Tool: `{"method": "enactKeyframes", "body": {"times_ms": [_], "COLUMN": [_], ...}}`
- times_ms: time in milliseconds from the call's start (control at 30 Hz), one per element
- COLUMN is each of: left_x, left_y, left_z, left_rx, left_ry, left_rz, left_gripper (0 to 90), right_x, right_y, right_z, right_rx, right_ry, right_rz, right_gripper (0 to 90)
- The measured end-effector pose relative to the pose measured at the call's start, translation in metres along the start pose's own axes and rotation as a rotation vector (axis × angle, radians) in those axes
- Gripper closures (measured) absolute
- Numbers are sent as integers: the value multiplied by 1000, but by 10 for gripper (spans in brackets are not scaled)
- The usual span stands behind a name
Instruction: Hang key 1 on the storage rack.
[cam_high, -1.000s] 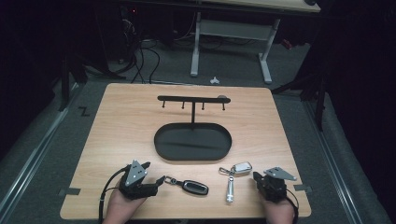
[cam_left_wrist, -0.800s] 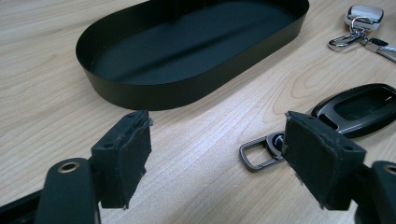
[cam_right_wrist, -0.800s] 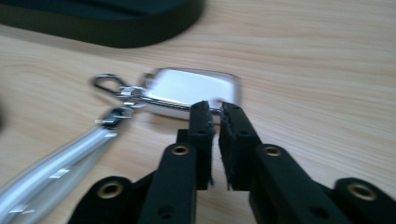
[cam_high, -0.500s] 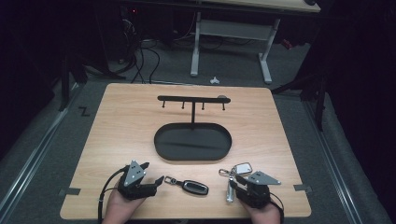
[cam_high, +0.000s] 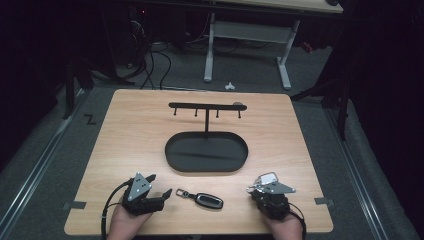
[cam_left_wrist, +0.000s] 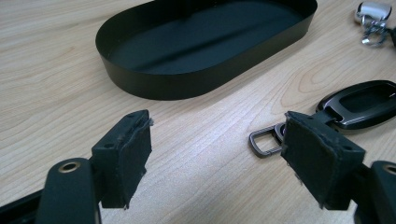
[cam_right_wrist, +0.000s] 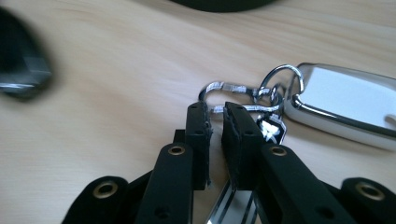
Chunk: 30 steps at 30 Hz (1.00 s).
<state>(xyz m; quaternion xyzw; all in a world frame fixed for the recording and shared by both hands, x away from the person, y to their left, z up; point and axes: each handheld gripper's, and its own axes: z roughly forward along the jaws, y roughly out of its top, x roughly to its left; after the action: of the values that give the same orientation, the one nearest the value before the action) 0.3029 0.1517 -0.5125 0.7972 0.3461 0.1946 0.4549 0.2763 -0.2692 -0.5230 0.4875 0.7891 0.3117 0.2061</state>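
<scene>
A silver key bunch (cam_high: 265, 179) lies near the table's front right, with a white-faced fob (cam_right_wrist: 345, 105) and a carabiner (cam_right_wrist: 224, 87). My right gripper (cam_high: 258, 190) sits low over it. Its jaws have just been closing and now pinch the carabiner's lower wire at their tips (cam_right_wrist: 217, 110). A black key fob (cam_high: 208, 200) with a metal loop (cam_left_wrist: 265, 141) lies at front centre. My left gripper (cam_high: 157, 188) rests to its left, open (cam_left_wrist: 219, 156), pads empty; its right pad stands just before the loop.
A black oval tray (cam_high: 172, 155) stands mid-table, its wall close ahead in the left gripper view (cam_left_wrist: 187, 84). Behind it rises a black rack (cam_high: 206, 106) with several hooks. Bare wood lies to the left and right of the tray.
My right hand has slid left and a little down onto the silver key bunch, covering its long metal piece. The left gripper and the black fob have stayed put.
</scene>
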Motion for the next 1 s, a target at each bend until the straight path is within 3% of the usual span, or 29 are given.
{"method": "enactKeyframes", "body": {"times_ms": [33,67,133,267,700,800,867,967,1000], "left_x": [0,0,1,1,2,2,3,4,5], "left_y": [0,0,0,0,0,-1,-1,-1,-1], "left_z": [0,0,0,0,0,1,1,1,1], "left_rx": [0,0,1,2,0,1,4,6,6], "left_ry": [0,0,0,0,-6,-8,-11,-10,-11], "left_rz": [0,-1,-1,-6,-15,-18,-17,-15,-17], "left_gripper": [245,245,245,245,249,251,258,259,259], "right_x": [0,-17,-27,-30,18,39,49,59,68], "right_y": [0,-3,-4,-3,14,19,21,23,25], "right_z": [0,-4,-10,-20,-13,-7,-2,4,10], "right_rx": [0,-4,-27,-80,-81,-68,-48,-27,-18], "right_ry": [0,-52,-74,-56,91,147,160,186,222], "right_rz": [0,70,105,139,31,-26,-71,-98,-123], "right_gripper": [799,752,707,648,566,501,482,462,434]}}
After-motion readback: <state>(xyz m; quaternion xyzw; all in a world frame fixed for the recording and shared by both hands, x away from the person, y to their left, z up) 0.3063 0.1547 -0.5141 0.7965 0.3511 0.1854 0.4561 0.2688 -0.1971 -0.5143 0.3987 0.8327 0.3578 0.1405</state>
